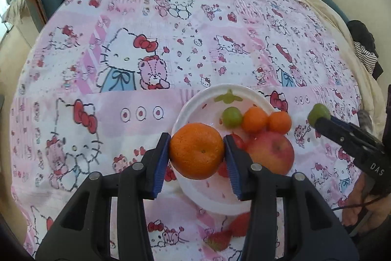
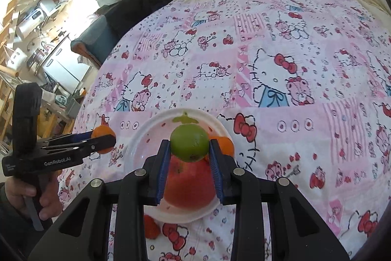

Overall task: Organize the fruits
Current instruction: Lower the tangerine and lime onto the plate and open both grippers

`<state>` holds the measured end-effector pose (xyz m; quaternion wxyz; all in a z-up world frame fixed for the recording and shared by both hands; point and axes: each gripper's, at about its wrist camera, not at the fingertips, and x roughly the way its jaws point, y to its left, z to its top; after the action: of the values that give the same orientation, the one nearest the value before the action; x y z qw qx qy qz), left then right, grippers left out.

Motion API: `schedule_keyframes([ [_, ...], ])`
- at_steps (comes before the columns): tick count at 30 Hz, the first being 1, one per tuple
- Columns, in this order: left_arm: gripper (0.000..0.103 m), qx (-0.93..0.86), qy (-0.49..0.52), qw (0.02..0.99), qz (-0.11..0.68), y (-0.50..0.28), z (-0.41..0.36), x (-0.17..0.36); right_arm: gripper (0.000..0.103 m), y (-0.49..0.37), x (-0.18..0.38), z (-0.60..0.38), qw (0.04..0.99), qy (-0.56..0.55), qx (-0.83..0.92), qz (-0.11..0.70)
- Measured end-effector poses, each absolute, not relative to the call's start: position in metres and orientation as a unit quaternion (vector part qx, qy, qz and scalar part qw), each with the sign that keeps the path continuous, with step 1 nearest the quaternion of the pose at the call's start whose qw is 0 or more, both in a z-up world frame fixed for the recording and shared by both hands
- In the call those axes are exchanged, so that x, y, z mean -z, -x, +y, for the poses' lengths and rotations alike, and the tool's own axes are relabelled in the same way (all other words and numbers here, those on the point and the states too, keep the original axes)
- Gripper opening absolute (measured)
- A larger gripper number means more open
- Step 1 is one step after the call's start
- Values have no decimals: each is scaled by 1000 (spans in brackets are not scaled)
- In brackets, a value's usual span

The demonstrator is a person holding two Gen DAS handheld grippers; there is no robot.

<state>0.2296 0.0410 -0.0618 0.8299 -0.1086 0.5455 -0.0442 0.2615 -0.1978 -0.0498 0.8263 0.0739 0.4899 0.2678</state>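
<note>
While we hold one fruit in each gripper, both hang just over the white plate point(image 1: 193, 99) on the pink cat blanket point(image 1: 151, 23). Our left gripper point(image 1: 197, 154) squeezes a big orange point(image 1: 197, 151) between its blue pads, at the plate's left edge. Our right gripper point(image 2: 189, 147) is closed tight on a small green fruit point(image 2: 189, 144), above the red apple point(image 2: 189, 184).

On the plate we see the apple, two little oranges point(image 1: 255, 119) side by side at its right edge, and another green fruit point(image 1: 231, 116) to their left. A strawberry point(image 1: 218, 240) lies on the blanket near us, off the plate.

We think we are in the putting-down step. Next we should lower each fruit into a bare spot, the orange on the left side, then open the jaws slowly so nothing rolls. The strawberry still needs picking up.
</note>
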Motion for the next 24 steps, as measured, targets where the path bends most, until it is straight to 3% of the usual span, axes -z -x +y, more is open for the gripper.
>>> schedule_keyframes([
  [24,40,66,84,802,588,-248,21,107,36,-289,107,-156,775,-72,-290,557],
])
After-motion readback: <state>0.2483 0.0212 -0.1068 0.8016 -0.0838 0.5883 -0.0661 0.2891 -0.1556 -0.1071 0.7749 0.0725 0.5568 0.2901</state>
